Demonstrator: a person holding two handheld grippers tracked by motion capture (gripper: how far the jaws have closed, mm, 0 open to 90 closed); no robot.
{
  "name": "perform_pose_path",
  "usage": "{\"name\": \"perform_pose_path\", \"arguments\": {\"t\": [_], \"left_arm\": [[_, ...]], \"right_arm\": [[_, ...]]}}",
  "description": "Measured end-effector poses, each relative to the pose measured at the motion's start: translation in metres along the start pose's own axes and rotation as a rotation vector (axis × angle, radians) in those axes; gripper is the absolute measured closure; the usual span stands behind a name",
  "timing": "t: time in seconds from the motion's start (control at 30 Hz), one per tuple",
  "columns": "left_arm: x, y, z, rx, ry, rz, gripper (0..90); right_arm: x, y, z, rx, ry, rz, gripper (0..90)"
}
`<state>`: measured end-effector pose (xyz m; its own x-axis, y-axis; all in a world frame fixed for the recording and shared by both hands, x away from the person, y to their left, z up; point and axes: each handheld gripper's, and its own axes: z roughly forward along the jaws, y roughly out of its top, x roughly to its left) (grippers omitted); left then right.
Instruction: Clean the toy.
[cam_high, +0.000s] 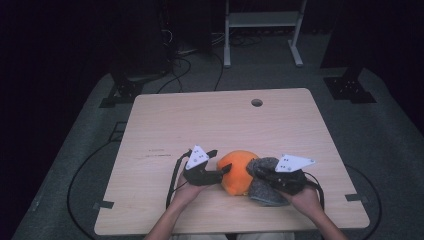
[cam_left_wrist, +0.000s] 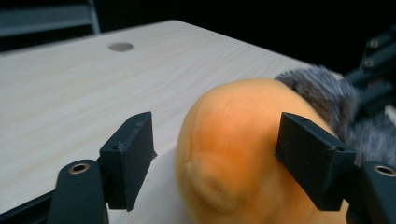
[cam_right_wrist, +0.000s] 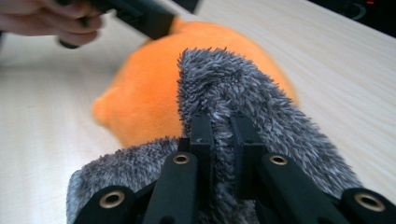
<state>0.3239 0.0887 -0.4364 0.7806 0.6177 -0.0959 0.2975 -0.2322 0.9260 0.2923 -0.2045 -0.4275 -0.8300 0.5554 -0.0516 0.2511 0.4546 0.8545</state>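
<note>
I can make out no word or number I could actually read. On the table (cam_high: 165, 120), at about nine o'clock from my left gripper (cam_high: 220, 172), runs a short line of dark print, too small to decipher. The grey plates on both grippers carry tiny dark marks, equally illegible.

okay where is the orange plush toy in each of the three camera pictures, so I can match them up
High view: the orange plush toy lies low at centre on the table, between the two grippers.
Left gripper view: it sits right of centre, between that gripper's open jaws.
Right gripper view: it lies centre-left, behind the grey fuzzy cloth.
Shared landmark: the grey fuzzy cloth touching the toy.
</note>
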Motion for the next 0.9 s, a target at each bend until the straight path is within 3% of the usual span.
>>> {"name": "perform_pose_path", "arguments": {"t": [0.07,0.13,0.17,0.27,0.37,0.43,0.47,0.5,0.57,0.63,0.67,0.73,0.77,0.8,0.87,0.9], "left_arm": [[-0.001,-0.003,0.004,0.044,-0.028,0.0,26.8],[-0.003,-0.003,0.005,0.057,-0.033,0.002,31.8],[-0.004,-0.004,0.006,0.066,-0.044,0.007,33.5],[-0.009,-0.004,0.007,0.075,-0.064,0.041,35.8],[-0.01,-0.004,0.007,0.08,-0.066,0.063,37.5],[-0.012,-0.004,0.007,0.079,-0.074,0.085,39.5],[-0.014,-0.004,0.007,0.075,-0.077,0.098,39.5],[-0.017,-0.003,0.007,0.077,-0.076,0.13,40.0],[-0.018,-0.003,0.007,0.081,-0.072,0.132,39.9],[-0.016,-0.002,0.005,0.078,-0.085,0.121,38.4],[-0.014,-0.001,0.005,0.071,-0.095,0.096,35.3],[-0.012,0.004,0.005,0.11,-0.103,0.02,19.6],[-0.012,0.004,0.005,0.11,-0.103,0.02,14.8],[-0.012,0.005,0.007,0.135,-0.122,-0.013,11.8],[-0.016,0.006,0.011,0.193,-0.146,-0.033,11.5],[-0.019,0.005,0.012,0.198,-0.166,-0.031,19.4]], "right_arm": [[0.009,-0.003,-0.001,0.017,0.018,-0.023,80.6],[0.008,-0.006,-0.002,0.018,0.026,-0.019,80.6],[0.0,-0.012,-0.005,0.04,0.047,0.02,80.6],[-0.01,-0.021,-0.01,0.079,0.034,0.056,80.6],[-0.012,-0.02,-0.016,0.055,0.032,0.072,80.6],[-0.016,-0.005,-0.019,-0.013,0.026,0.077,80.5],[-0.016,-0.005,-0.019,-0.013,0.026,0.077,80.5],[-0.021,0.003,-0.015,-0.039,0.022,0.089,80.5],[-0.027,0.006,-0.008,-0.028,0.031,0.119,80.4],[-0.031,0.003,-0.002,-0.017,0.058,0.159,80.4],[-0.029,0.001,-0.002,-0.01,0.062,0.162,80.5],[-0.022,-0.001,-0.006,0.008,0.059,0.137,80.6],[-0.022,-0.001,-0.006,0.008,0.059,0.137,80.6],[-0.015,-0.005,-0.011,0.019,0.068,0.13,80.8],[-0.013,-0.007,-0.013,0.02,0.071,0.128,80.8],[-0.008,-0.01,-0.016,0.025,0.067,0.112,80.8]]}}
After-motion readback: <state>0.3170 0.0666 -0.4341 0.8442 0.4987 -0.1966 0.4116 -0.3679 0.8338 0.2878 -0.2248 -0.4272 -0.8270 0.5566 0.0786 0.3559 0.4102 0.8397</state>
